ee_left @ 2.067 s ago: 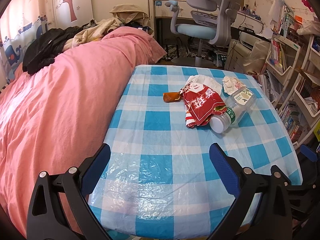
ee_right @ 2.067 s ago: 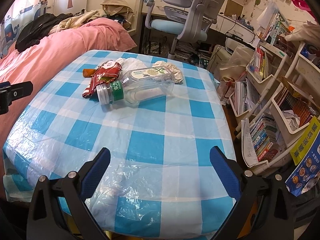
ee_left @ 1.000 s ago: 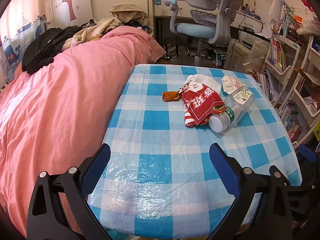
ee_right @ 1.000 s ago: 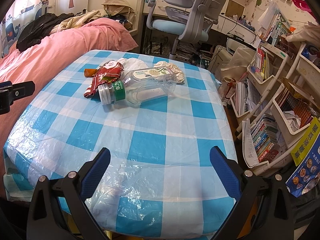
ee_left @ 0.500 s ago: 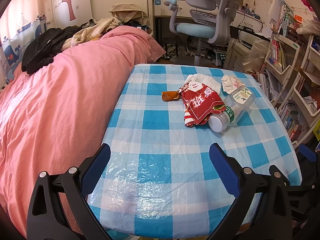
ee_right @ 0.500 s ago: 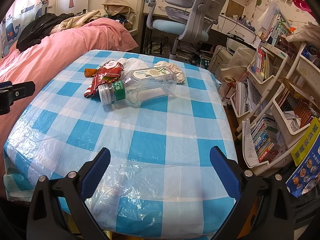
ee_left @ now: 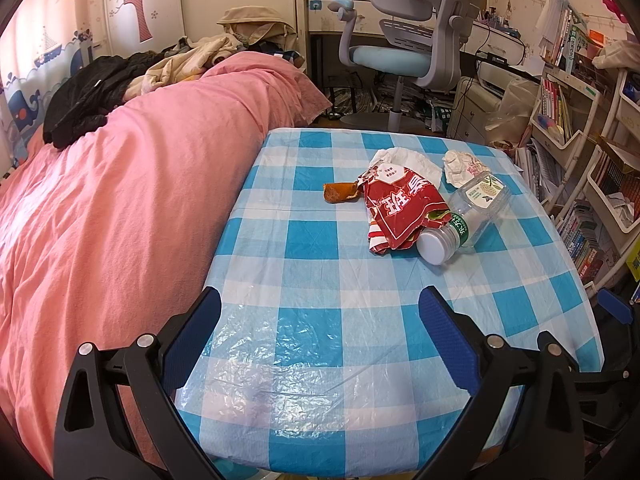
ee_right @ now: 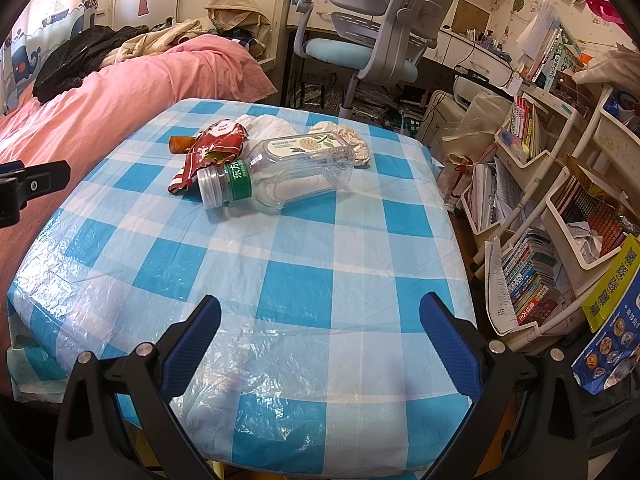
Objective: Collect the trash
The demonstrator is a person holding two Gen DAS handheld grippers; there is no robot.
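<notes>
Trash lies on the far half of a blue-and-white checked table (ee_left: 312, 256) (ee_right: 304, 280). A red snack wrapper (ee_left: 402, 210) (ee_right: 210, 150) rests against an empty clear plastic bottle (ee_left: 466, 216) (ee_right: 280, 172) lying on its side, with its white cap toward me. Left of the wrapper sits a small orange peel (ee_left: 340, 192) (ee_right: 180, 145). Behind are crumpled white paper (ee_left: 460, 166) (ee_right: 348, 136) and a white tissue (ee_left: 404, 157) (ee_right: 270, 123). My left gripper (ee_left: 318, 328) and right gripper (ee_right: 320, 328) both hover open over the near edge of the table, holding nothing.
A bed with a pink cover (ee_left: 120, 184) butts against the table's left side. A grey office chair (ee_left: 412, 20) (ee_right: 380, 28) stands behind the table. White shelves crammed with books (ee_right: 560, 220) line the right side. The other gripper's finger (ee_right: 36, 184) shows at the left edge.
</notes>
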